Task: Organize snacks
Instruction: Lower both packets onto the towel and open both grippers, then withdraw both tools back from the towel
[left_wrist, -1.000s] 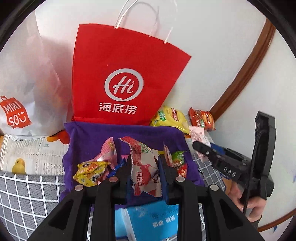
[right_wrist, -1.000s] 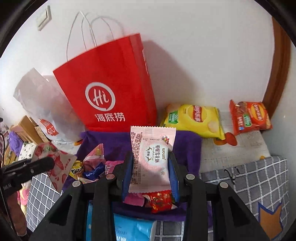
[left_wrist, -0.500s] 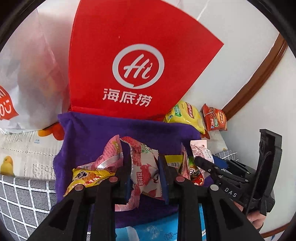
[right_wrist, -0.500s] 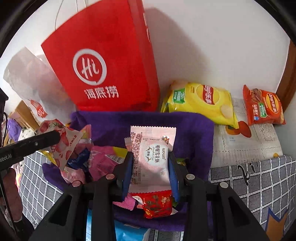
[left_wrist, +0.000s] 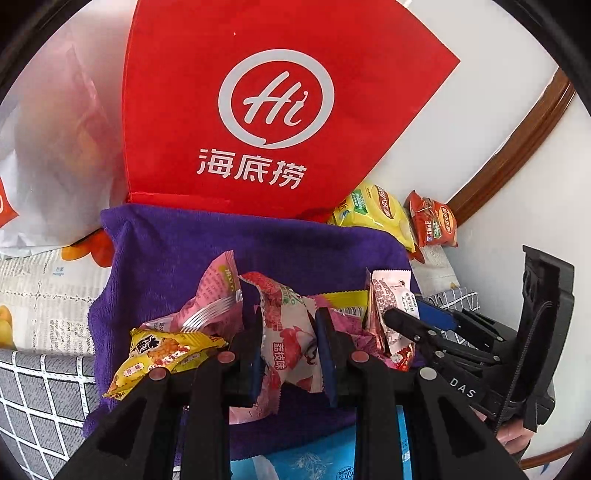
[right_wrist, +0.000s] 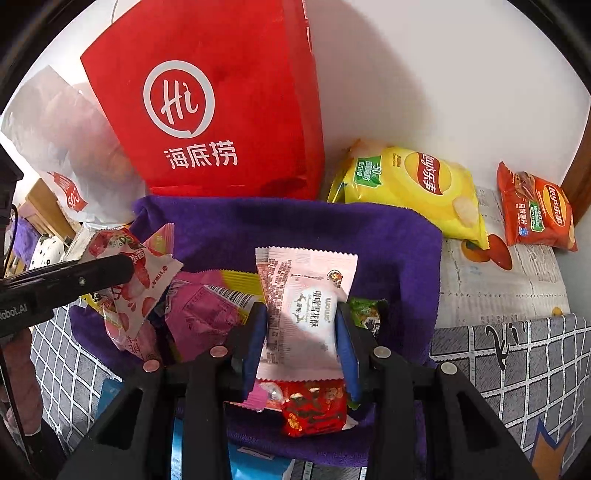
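A tall red paper bag (left_wrist: 280, 110) stands upright against the white wall, its inside hidden from both views, with a white plastic bag (right_wrist: 70, 147) slumped to its left, contents too blurred to make out. At the red bag's foot a purple towel (left_wrist: 177, 251) is spread over a grey checked cover (right_wrist: 509, 362), and a loose heap of small snack packets lies on the near half of it. To the right of the towel, on a fruit-printed sheet, a yellow crisp packet (right_wrist: 417, 184) lies beside a smaller orange crisp packet (right_wrist: 535, 210), the two apart. Over the heap, the left gripper (left_wrist: 288, 350) has its jaws clamped on a pink-and-white lychee sweet packet (left_wrist: 288, 332), held upright above the towel, with a yellow snack packet (left_wrist: 162, 350) just to its left. The right gripper (right_wrist: 301, 332) has its jaws clamped on a pale pink nougat packet (right_wrist: 306, 306), also upright, above a small red sweet packet (right_wrist: 314, 410) lying on the towel's near edge.
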